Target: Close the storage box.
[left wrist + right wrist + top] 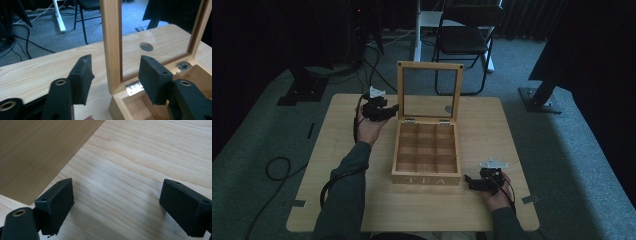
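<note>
A black folding chair (467,40) stands on the grey carpet (582,150) well beyond the jaws, past the far edge of the desk (337,165), beside a white post (417,30). Black cables (277,167) lie looped on the carpet off to the left, and a dark stand foot (539,100) sits off to the right.

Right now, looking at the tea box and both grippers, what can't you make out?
- High view: bottoms of the tea box compartments, too dim to tell what they hold.
- Left gripper view: whether the left gripper pads touch the lid frame between them; gaps show both sides.
- Right gripper view: box wall cut off by the edge.
</note>
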The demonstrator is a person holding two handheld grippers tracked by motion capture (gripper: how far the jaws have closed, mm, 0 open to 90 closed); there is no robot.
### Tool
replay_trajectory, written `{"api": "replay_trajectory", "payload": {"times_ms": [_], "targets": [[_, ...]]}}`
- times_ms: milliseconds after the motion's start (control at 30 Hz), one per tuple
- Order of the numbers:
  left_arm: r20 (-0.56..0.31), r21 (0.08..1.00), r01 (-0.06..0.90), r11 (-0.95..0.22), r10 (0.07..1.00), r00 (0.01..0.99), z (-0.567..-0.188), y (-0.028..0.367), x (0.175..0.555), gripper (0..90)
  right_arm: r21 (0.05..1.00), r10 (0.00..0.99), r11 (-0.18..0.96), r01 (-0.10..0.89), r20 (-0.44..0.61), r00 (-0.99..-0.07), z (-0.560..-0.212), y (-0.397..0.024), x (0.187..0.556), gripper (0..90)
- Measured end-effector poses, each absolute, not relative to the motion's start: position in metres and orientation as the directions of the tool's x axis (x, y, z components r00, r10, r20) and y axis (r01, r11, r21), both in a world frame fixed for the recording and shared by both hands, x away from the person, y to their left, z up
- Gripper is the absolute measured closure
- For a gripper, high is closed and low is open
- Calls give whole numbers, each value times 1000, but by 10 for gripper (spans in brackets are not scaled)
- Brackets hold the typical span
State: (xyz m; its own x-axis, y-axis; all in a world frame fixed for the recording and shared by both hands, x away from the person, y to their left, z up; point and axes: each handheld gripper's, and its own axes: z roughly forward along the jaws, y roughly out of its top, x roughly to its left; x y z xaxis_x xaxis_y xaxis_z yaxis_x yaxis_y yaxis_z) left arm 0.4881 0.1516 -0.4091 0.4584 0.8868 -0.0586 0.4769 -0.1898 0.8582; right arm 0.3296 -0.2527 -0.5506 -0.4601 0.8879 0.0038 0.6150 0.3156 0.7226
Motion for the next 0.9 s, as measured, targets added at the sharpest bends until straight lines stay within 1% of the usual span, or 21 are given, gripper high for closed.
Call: {"api": "replay_trajectory", "payload": {"times_ms": [200,333,467,567,633,733,767,833,900], "targets": [[-51,858,475,-194,889,455,-415,149,500,378,722,888,315,616,5,-460,-551,-253,329,117],[-43,848,491,-200,897,440,-415,146,508,380,722,887,317,615,5,-462,-550,-252,329,117],[-27,841,497,-215,900,435,-412,142,515,429,722,887,317,616,5,-462,-550,-252,329,117],[-28,839,505,-204,910,415,-410,139,519,560,722,887,316,616,5,-462,-550,-252,329,117],[-47,842,507,-187,909,415,-411,137,521,566,721,886,316,616,7,-463,-550,-252,329,117],[-52,843,508,-179,911,409,-413,132,524,512,721,885,318,615,6,-465,-550,-252,329,117],[-61,843,510,-172,911,408,-413,131,525,508,721,885,318,615,6,-465,-550,-252,329,117],[-69,844,512,-162,913,402,-412,129,528,509,721,885,319,615,6,-465,-550,-252,329,117],[-70,842,516,-161,914,399,-411,127,530,535,721,885,319,615,6,-466,-550,-252,328,117]]}}
